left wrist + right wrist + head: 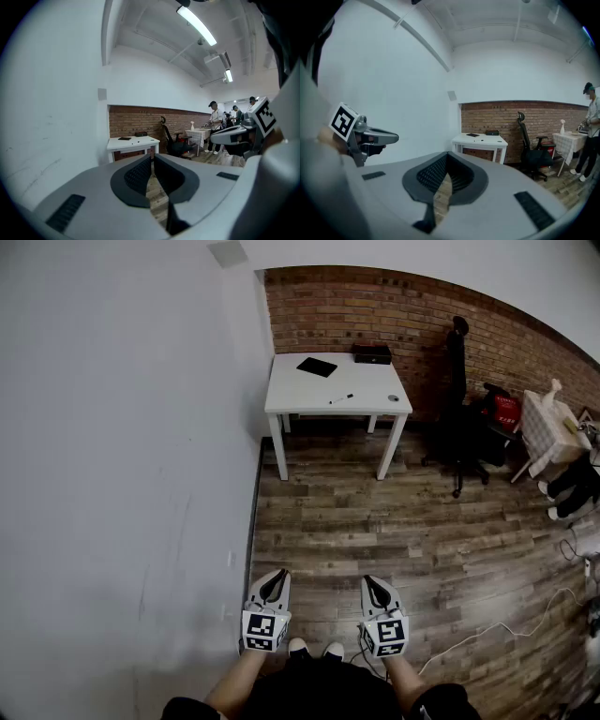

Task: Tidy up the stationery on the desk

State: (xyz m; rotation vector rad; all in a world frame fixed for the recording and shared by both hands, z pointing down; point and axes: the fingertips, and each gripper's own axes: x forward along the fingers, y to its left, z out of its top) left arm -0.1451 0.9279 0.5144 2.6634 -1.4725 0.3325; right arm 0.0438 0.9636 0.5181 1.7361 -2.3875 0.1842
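A white desk [309, 395] stands far ahead against the brick wall. On it lie a black notebook [317, 367], a black box [372, 353], a pen [341, 398] and a small round item [393, 398]. My left gripper [275, 576] and right gripper [374, 581] are held side by side low over the wooden floor, well short of the desk. Both are shut with nothing between their jaws. The left gripper view shows its jaws [152, 157] meeting, with the desk [132, 142] small behind them. The right gripper view shows the same for its jaws [446, 155] and desk [480, 139].
A black office chair [459, 418] and a red bag [506, 412] stand right of the desk. A cloth-covered small table [553, 427] is at the far right. White cables [506, 629] trail on the floor at right. A white wall [122, 474] runs along my left. People [215, 126] stand far off.
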